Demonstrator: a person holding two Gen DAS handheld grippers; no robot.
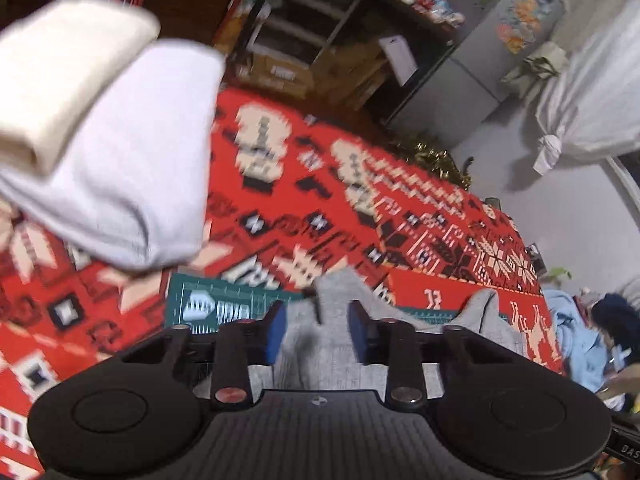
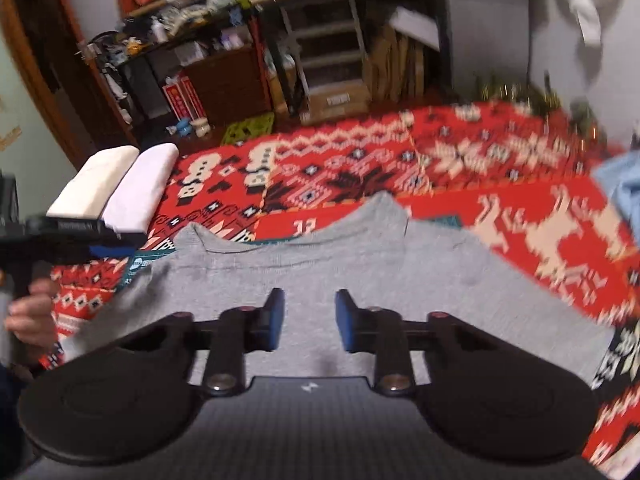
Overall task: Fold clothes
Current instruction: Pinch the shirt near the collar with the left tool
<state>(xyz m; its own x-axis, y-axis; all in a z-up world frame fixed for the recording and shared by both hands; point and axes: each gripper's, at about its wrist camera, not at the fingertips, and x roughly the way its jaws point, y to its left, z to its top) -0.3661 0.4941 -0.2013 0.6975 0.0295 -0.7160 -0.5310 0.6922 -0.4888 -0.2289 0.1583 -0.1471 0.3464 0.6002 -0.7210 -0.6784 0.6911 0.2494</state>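
Observation:
A grey T-shirt (image 2: 360, 264) lies spread on the red patterned cloth (image 2: 500, 216), its collar toward the far side. My right gripper (image 2: 310, 320) hovers open over the shirt's middle, with nothing between its blue pads. In the left wrist view, my left gripper (image 1: 317, 332) is open too, over the grey T-shirt (image 1: 320, 364) near its left edge. The right wrist view shows the left gripper (image 2: 80, 236) at the far left, held by a hand (image 2: 32, 312). Both views are blurred.
Two folded garments, one cream (image 1: 60, 80) and one white (image 1: 120, 160), lie side by side at the cloth's left. A green cutting mat (image 1: 216, 304) peeks out under the shirt. A pile with a light blue garment (image 2: 620, 188) sits at the right. Shelves and boxes (image 2: 332, 72) stand behind.

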